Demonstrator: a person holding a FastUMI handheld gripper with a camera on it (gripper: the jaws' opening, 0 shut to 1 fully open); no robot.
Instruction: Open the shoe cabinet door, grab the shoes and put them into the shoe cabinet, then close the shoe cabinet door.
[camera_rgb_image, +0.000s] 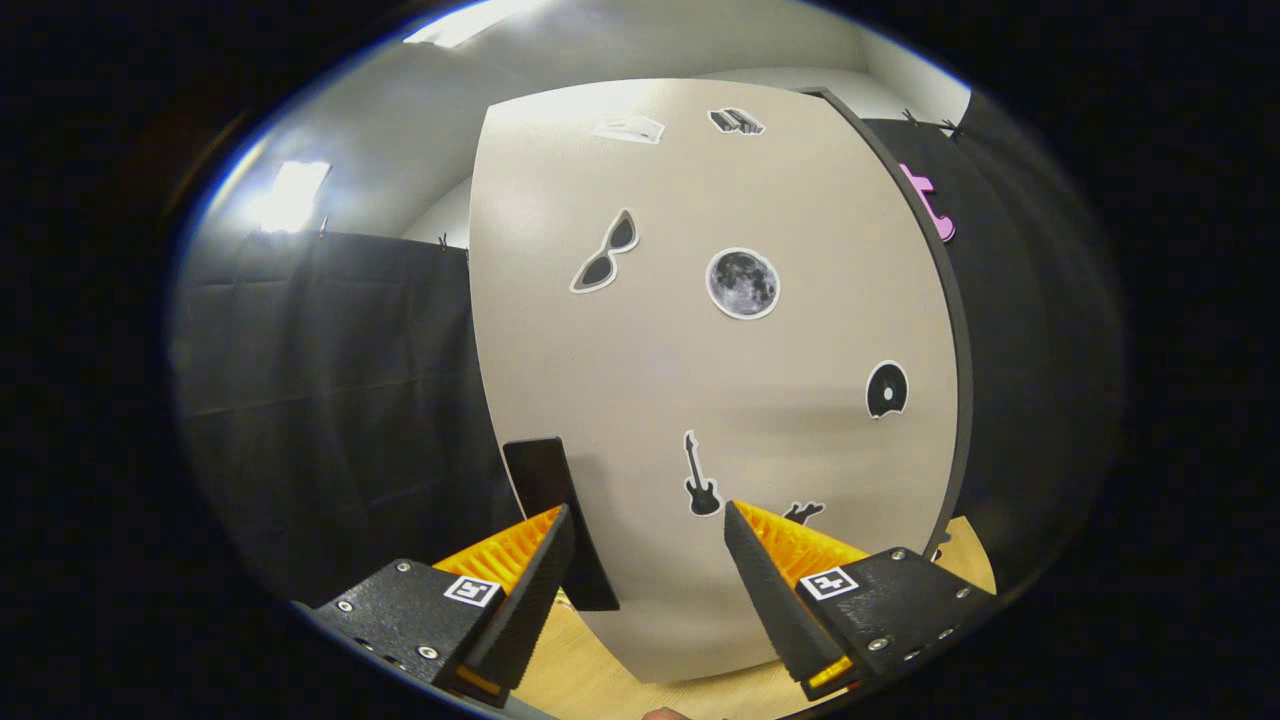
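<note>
Shoe cabinet door (700, 380), beige and flat-faced with a thin dark edge down its right side, seen from close in front and occupying the centre of the frame from top to near the bottom. Its face carries stickers: sunglasses (605, 255) at upper left of the panel, a grey moon disc (742, 283) at centre, a black record (887, 389) toward the right edge, a black guitar (700, 478) lower centre, and two small stickers near the top. A dark rectangular handle (560, 520) projects from the lower left part of the door. The door appears closed against the cabinet; the interior and any contents cannot be seen. The gripper (650, 535) enters from the bottom of the frame with its fingers spread wide and nothing between them. The left fingertip lies just in front of the handle, overlapping it; whether they touch cannot be told. The right fingertip sits below the guitar sticker. A light wooden floor (600, 680) shows at the bottom centre, beneath the door. Black cloth wall (330, 400) stands at left and right.
</note>
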